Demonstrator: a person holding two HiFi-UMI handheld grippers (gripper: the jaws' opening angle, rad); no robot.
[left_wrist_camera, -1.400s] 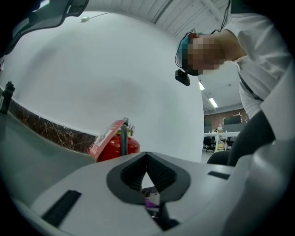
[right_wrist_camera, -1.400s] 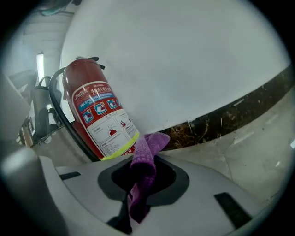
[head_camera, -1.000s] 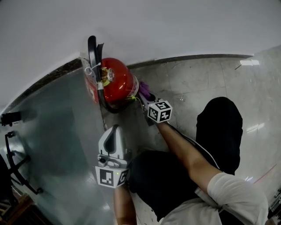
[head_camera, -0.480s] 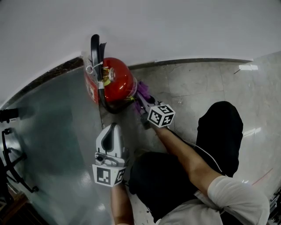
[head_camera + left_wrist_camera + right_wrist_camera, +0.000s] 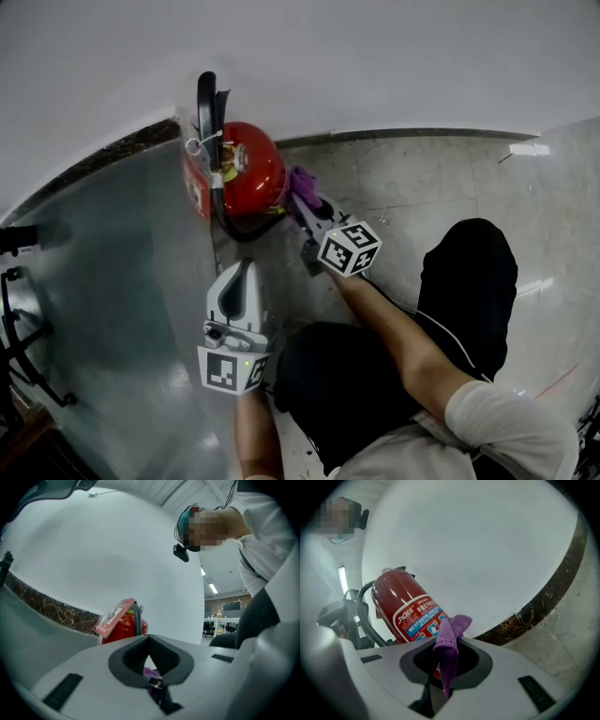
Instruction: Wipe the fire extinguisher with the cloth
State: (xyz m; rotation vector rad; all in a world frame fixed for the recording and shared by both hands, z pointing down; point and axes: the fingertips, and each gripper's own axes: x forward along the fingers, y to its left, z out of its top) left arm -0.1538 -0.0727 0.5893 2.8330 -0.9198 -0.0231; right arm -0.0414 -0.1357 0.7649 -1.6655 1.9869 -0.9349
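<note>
One red fire extinguisher [image 5: 248,173] upright on the floor [image 5: 422,178], against the wall [image 5: 375,56]. Purple cloth [image 5: 302,182] clamped in right gripper [image 5: 307,201], touching the extinguisher's side. Left gripper [image 5: 246,272] nearby, apart from it, jaws together, empty.

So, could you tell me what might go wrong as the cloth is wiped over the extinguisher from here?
1. The right gripper pinches only a narrow fold of the purple cloth; rubbing could pull it free.
2. The left gripper hangs shut, away from the fire extinguisher, so nothing steadies it; a firm sideways push might shift or tip it.
3. The black hose and red tag could snag the cloth.
</note>
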